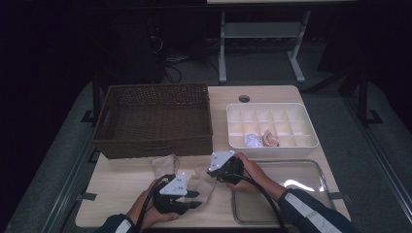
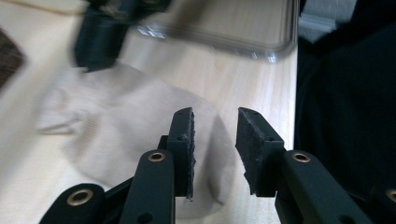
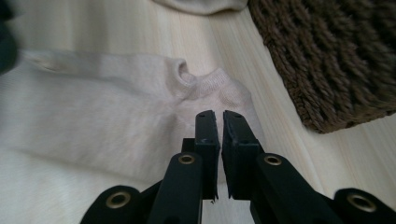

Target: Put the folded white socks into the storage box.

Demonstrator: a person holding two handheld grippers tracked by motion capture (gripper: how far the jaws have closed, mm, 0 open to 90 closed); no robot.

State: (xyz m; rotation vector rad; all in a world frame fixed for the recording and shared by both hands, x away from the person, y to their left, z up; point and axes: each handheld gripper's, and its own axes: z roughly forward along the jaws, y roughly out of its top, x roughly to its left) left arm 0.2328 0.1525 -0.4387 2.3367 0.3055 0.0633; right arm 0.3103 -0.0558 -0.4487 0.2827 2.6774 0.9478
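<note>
Two grippers at a beige sock

Nearest, at six o'clock of the high view: left gripper [image 1: 197, 198], jaws apart over the sock [image 1: 201, 182], nothing pinched. At one o'clock from it, right gripper [image 1: 214, 171], jaws nearly together above the sock's cuff, no cloth visibly clamped. Wicker basket [image 1: 154, 121] at eleven o'clock, white divided tray [image 1: 272, 141] at one, clear glass dish [image 1: 291, 194] at three

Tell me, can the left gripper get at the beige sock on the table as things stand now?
Probably yes. The left gripper hangs over the beige sock with its jaws apart, and nothing lies between them. The right gripper is at the sock's far end, so it should not block.
</note>
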